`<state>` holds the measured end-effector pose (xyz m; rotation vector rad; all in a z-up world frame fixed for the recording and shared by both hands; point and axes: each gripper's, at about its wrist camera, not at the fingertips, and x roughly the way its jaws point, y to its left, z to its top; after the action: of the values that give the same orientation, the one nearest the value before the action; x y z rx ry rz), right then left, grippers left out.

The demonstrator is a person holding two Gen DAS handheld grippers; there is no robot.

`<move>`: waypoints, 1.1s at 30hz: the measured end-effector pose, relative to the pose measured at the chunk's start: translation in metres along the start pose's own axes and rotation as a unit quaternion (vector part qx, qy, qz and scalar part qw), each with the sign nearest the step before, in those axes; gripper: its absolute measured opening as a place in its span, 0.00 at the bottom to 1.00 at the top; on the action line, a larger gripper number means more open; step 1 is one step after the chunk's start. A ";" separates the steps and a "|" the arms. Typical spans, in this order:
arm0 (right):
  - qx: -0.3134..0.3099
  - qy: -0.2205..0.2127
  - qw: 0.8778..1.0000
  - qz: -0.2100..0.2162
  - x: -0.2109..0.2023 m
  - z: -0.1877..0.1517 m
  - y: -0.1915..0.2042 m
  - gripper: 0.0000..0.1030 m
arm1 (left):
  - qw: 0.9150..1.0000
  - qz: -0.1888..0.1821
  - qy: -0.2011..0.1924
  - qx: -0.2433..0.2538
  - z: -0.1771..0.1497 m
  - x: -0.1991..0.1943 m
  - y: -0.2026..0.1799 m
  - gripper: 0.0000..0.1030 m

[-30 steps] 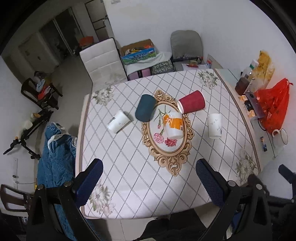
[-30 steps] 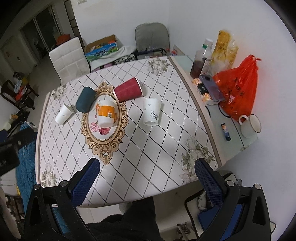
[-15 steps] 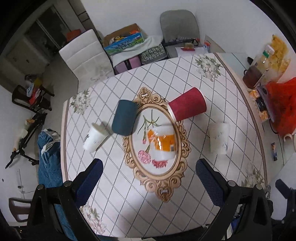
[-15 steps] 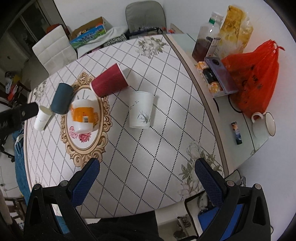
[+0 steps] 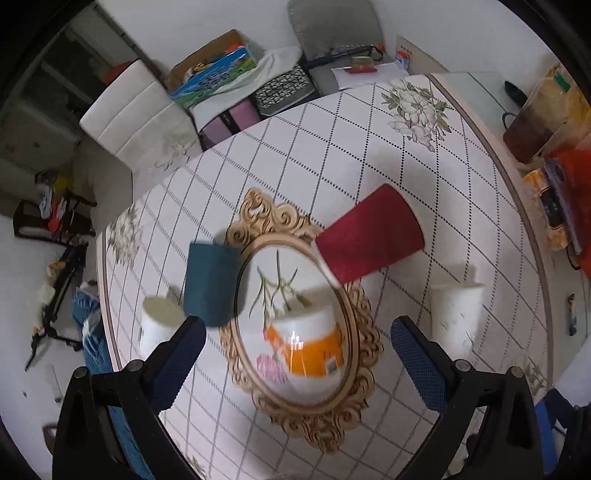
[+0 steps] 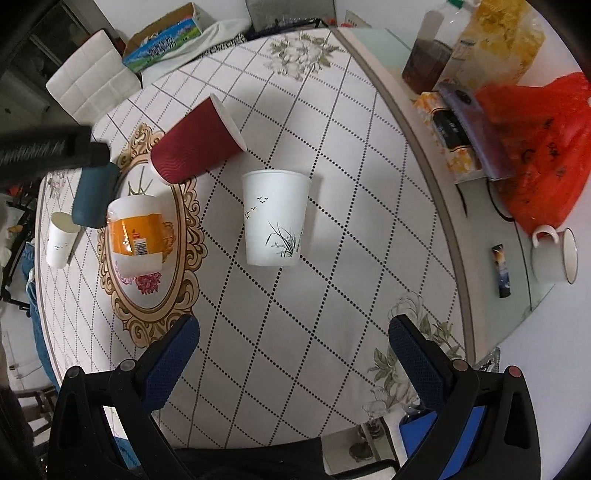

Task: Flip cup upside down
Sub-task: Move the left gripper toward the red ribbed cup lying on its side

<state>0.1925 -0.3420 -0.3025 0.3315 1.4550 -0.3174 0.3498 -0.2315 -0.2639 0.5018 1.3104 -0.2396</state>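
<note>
Several cups stand or lie on a diamond-patterned table. A white and orange cup (image 5: 306, 347) (image 6: 136, 232) stands on an oval ornate mat (image 5: 295, 417). A red cup (image 5: 369, 234) (image 6: 195, 147) lies on its side beside the mat. A dark teal cup (image 5: 208, 282) (image 6: 94, 199) stands left of the mat. A white cup with bird print (image 6: 275, 218) (image 5: 456, 317) stands right of the mat. A small white cup (image 5: 159, 325) (image 6: 61, 240) stands at far left. My left gripper (image 5: 297, 362) is open above the orange cup. My right gripper (image 6: 293, 358) is open, short of the bird-print cup.
To the right a glass shelf carries a red plastic bag (image 6: 535, 147), bottles (image 6: 424, 62), a tissue box (image 6: 450, 144) and an enamel mug (image 6: 554, 254). A white chair (image 5: 133, 125) and a grey chair (image 5: 332, 26) stand behind the table (image 6: 332, 295).
Both grippers have moved forward and down toward the table. The left one has closed in on the orange cup, the right one on the bird-print cup. The cups have not moved.
</note>
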 end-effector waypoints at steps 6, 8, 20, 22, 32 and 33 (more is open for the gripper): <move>0.001 0.032 0.999 -0.003 0.031 0.010 0.002 1.00 | 0.998 0.003 0.021 0.062 0.028 0.034 -0.019 1.00; 0.001 0.050 0.999 -0.007 0.044 0.009 0.000 1.00 | 0.996 0.005 0.021 0.090 0.033 0.041 -0.026 1.00; 0.014 0.121 0.992 -0.008 0.098 -0.005 -0.006 1.00 | 0.953 0.045 0.033 0.297 0.049 0.090 -0.085 1.00; 0.018 0.127 0.992 -0.007 0.105 -0.004 -0.005 1.00 | 0.945 0.051 0.034 0.321 0.051 0.098 -0.093 1.00; 0.031 0.139 0.990 -0.003 0.130 0.003 -0.020 1.00 | 0.928 0.043 0.042 0.367 0.054 0.122 -0.112 0.97; 0.032 0.139 0.990 -0.003 0.131 0.006 -0.021 1.00 | 0.928 0.041 0.044 0.368 0.054 0.124 -0.112 0.96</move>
<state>0.2008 -0.3651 -0.4333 0.4365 1.7229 -0.3327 0.3780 -0.3408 -0.3982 1.2128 1.2567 -0.6550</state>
